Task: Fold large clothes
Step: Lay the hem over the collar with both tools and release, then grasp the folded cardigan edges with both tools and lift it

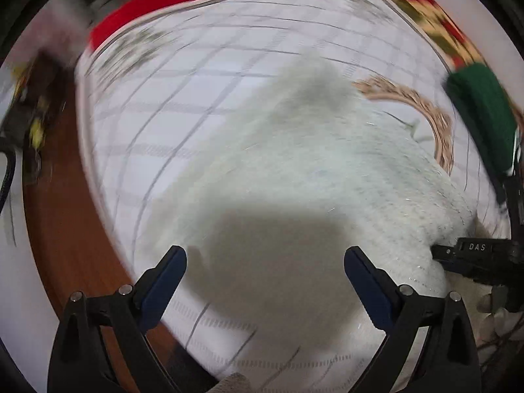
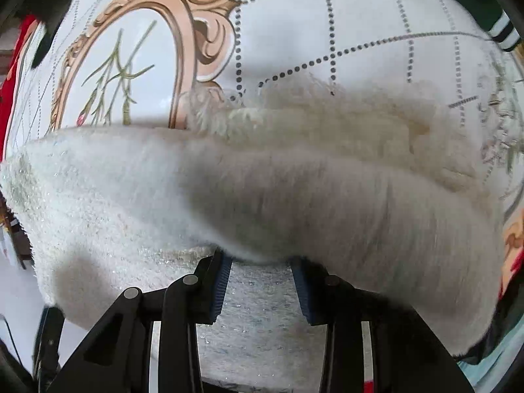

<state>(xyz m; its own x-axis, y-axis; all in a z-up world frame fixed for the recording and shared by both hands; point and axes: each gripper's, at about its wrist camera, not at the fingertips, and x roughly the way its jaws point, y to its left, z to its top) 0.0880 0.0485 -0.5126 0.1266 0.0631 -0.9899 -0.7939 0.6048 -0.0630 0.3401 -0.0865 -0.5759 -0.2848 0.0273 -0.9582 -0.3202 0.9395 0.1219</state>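
A fluffy white sweater lies on a white checked bed cover. My left gripper is open and empty, hovering above the sweater's near part; the view is blurred by motion. The other gripper shows at the right edge, at the sweater's side. In the right wrist view the sweater fills the frame, a fold of it draped over my right gripper. Its fingertips are hidden under the fabric, and the jaws stand partly apart with cloth between them.
The bed cover has a peach ornamental print. A red blanket lies at the far edge. A green garment with striped cuff lies at the right. Wooden floor shows at the left beside the bed.
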